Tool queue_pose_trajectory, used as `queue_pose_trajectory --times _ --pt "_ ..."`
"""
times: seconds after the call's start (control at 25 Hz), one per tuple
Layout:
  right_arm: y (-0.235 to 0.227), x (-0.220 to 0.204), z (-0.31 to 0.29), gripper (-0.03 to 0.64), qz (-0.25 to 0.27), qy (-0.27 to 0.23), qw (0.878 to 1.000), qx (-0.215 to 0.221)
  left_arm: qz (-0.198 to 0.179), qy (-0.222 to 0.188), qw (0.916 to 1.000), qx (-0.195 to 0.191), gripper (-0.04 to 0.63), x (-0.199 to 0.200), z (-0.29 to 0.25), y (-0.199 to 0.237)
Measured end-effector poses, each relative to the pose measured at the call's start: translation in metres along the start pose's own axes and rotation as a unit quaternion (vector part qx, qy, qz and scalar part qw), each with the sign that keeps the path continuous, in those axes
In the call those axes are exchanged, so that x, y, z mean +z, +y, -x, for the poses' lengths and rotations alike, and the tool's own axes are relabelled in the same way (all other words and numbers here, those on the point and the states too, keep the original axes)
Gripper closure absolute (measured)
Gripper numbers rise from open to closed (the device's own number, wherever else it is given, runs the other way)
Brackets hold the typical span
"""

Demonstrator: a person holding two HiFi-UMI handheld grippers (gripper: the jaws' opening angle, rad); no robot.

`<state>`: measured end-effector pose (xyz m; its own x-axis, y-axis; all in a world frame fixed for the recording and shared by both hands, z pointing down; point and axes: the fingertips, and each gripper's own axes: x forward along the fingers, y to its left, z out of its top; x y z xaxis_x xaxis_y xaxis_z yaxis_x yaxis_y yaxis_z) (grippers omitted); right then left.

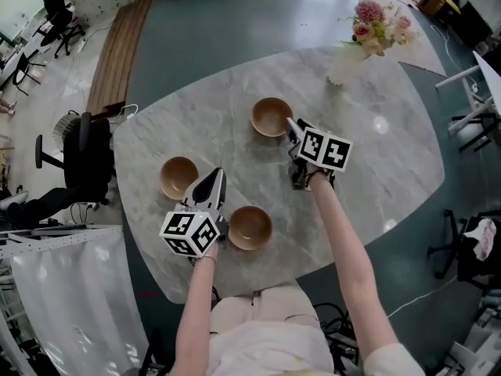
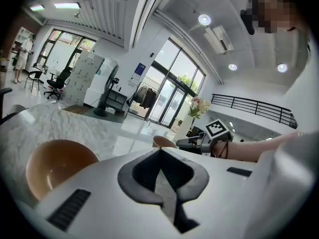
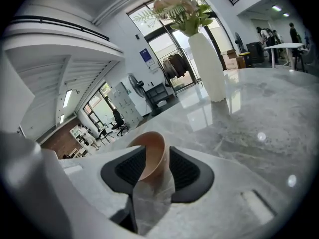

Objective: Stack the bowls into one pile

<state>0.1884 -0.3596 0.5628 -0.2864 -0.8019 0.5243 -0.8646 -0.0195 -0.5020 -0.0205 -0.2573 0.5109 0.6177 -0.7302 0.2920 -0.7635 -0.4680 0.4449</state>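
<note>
Three tan wooden bowls sit apart on the marble table. The far bowl has its right rim between the jaws of my right gripper. Up close, the right gripper is shut on that bowl's wall. The left bowl and the near bowl flank my left gripper, which touches neither. Its jaws meet at the tips and hold nothing. From there the left bowl lies close by, with the far bowl beyond.
A white vase of pink flowers stands at the table's far side, right of the far bowl, also the vase. A black office chair is off the table's left edge. Another chair is at the right.
</note>
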Motion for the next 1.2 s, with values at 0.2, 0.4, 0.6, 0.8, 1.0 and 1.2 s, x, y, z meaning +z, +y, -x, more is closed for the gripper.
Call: queue_pose_trajectory --times 0.2,0.4,0.6,0.8,1.0,1.2 --pt "-0.008 -0.001 -0.02 0.476 -0.006 0.02 1.0 -0.011 0.008 0.006 1.0 -0.001 0.595 -0.008 -0.012 0.007" --pt "-0.013 -0.002 -0.033 0.477 -0.008 0.037 0.999 -0.019 0.017 0.008 0.9998 0.004 0.595 -0.012 -0.016 0.012" --pt "-0.016 -0.003 -0.042 0.497 -0.015 0.047 0.998 -0.024 0.021 0.012 0.9997 0.006 0.595 -0.015 -0.017 0.012" --pt "-0.016 -0.003 -0.047 0.56 -0.007 0.054 0.998 -0.034 0.023 0.01 0.9996 0.01 0.595 -0.013 -0.016 0.014" --pt "-0.016 -0.002 -0.048 0.583 0.006 0.057 0.997 -0.042 0.025 0.007 0.9995 0.016 0.595 -0.012 -0.014 0.016" --pt "-0.015 -0.002 -0.043 0.586 0.007 0.056 0.998 -0.036 0.022 0.002 0.9996 0.018 0.595 -0.009 -0.01 0.014"
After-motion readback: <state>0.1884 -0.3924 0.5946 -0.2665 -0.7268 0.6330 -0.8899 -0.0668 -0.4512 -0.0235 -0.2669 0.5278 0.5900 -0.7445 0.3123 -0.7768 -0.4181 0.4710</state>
